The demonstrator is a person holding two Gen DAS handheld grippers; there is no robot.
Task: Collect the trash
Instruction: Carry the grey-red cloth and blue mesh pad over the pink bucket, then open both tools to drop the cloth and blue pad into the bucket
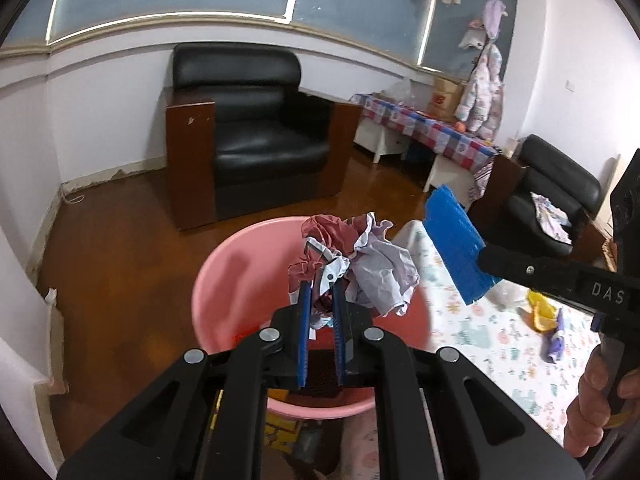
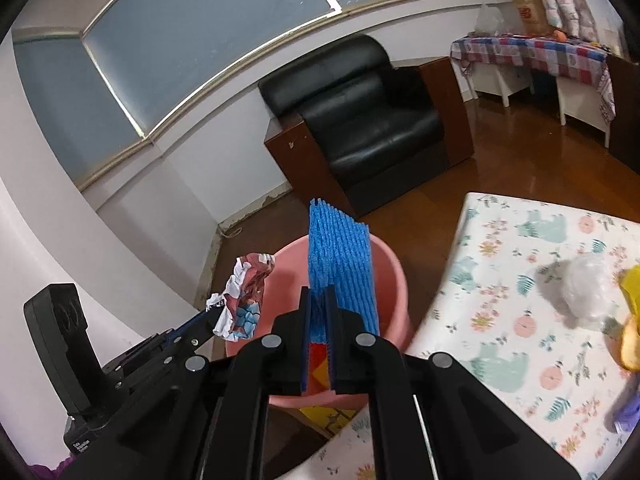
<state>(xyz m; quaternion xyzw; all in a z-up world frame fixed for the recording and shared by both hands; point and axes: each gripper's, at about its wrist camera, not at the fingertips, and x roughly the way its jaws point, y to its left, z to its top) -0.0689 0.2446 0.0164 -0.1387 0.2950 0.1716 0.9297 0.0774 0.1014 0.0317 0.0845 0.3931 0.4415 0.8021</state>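
— Our left gripper (image 1: 320,280) pinches the crumpled paper wad (image 1: 360,264) between its blue pads, right above the pink basin (image 1: 224,280).

— And our right gripper (image 2: 319,300) clamps the blue foam net (image 2: 340,264), which stands upright over the same basin's rim.

— We see more trash on the patterned mat (image 2: 520,280): a clear plastic wad (image 2: 584,292) beside a yellow scrap (image 2: 630,280).

A black armchair (image 1: 256,128) stands near a table with checked cloth (image 1: 432,128).
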